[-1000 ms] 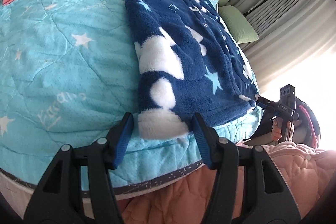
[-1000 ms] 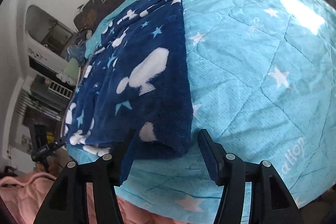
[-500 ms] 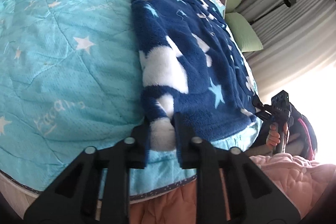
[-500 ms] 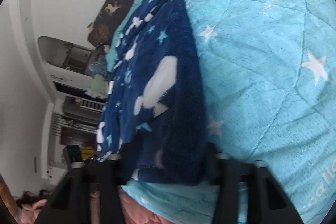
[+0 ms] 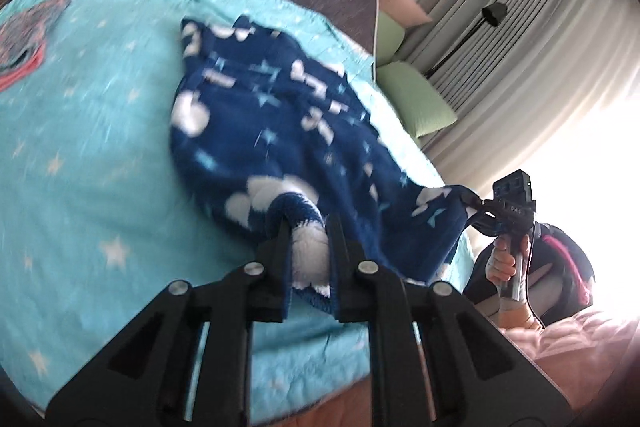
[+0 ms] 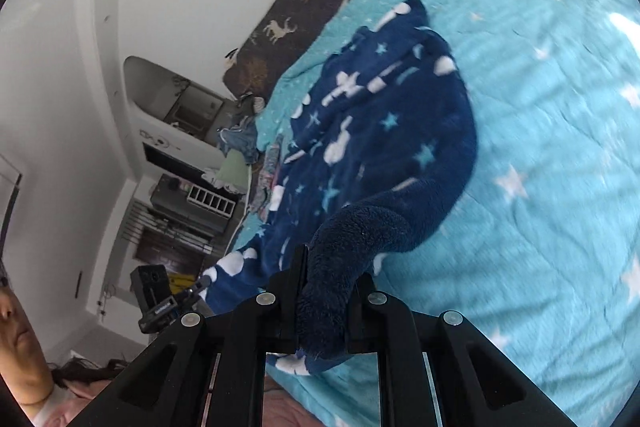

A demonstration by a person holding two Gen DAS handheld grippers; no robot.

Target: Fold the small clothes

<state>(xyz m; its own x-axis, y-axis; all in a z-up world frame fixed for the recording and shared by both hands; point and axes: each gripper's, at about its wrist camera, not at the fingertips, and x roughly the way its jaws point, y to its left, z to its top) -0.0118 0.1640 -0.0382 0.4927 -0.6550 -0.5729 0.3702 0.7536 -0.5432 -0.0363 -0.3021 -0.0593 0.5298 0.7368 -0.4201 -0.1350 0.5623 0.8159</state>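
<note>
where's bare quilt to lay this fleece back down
Bare teal quilt lies beyond the navy fleece on the right claw side, and between fleece and folded patterned cloth on the left claw side. The near bed edge is crowded.

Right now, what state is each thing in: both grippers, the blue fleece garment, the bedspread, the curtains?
left gripper: shut on the garment's near hem.
right gripper: shut on the hem's other corner.
blue fleece garment: near edge lifted, far end on the bed.
teal bedspread: spread flat.
curtains: drawn.
</note>
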